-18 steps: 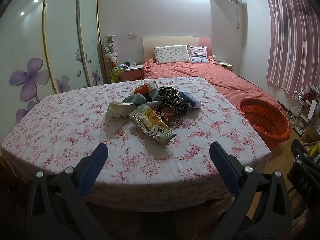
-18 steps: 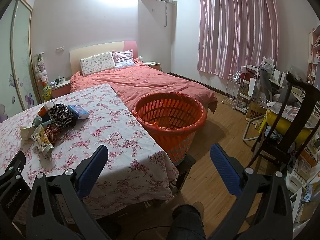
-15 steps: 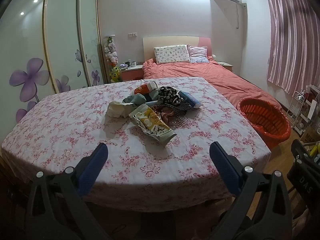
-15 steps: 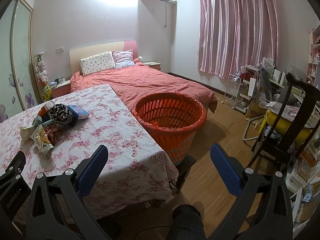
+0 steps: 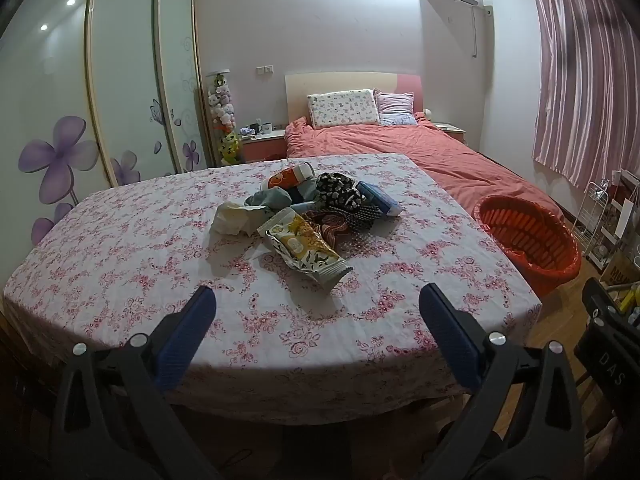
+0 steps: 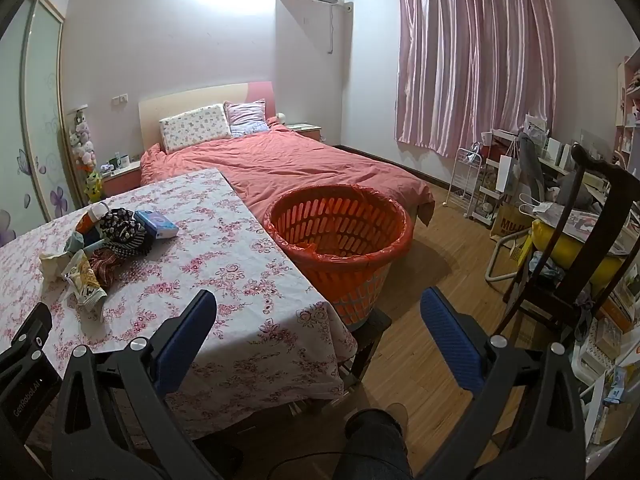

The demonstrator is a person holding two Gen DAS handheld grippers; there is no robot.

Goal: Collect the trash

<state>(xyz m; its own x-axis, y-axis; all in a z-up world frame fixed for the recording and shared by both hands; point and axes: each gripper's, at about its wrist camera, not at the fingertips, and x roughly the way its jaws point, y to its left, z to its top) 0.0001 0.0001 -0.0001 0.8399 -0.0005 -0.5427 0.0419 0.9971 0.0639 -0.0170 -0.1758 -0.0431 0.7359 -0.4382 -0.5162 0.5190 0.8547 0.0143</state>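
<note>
A pile of trash (image 5: 312, 212) lies mid-table on the floral cloth (image 5: 160, 248): a yellow snack wrapper (image 5: 308, 246), crumpled paper (image 5: 232, 218), an orange cup (image 5: 288, 176), a blue box (image 5: 378, 198) and dark patterned scraps. The right wrist view shows the same trash pile (image 6: 100, 248) at its left. An orange basket (image 6: 340, 232) with a red liner stands on the floor by the table's right side, and the basket (image 5: 528, 236) also shows in the left wrist view. My left gripper (image 5: 316, 300) hangs open over the table's near edge, short of the pile. My right gripper (image 6: 318, 304) is open above the table's corner, with nothing between its fingers.
A bed (image 6: 288, 168) with a red cover lies behind the table. A dark wooden chair (image 6: 580, 264) and cluttered shelves (image 6: 520, 184) fill the right side. A wardrobe with flower decals (image 5: 100, 100) lines the left wall. A person's knee (image 6: 372, 440) shows below my right gripper.
</note>
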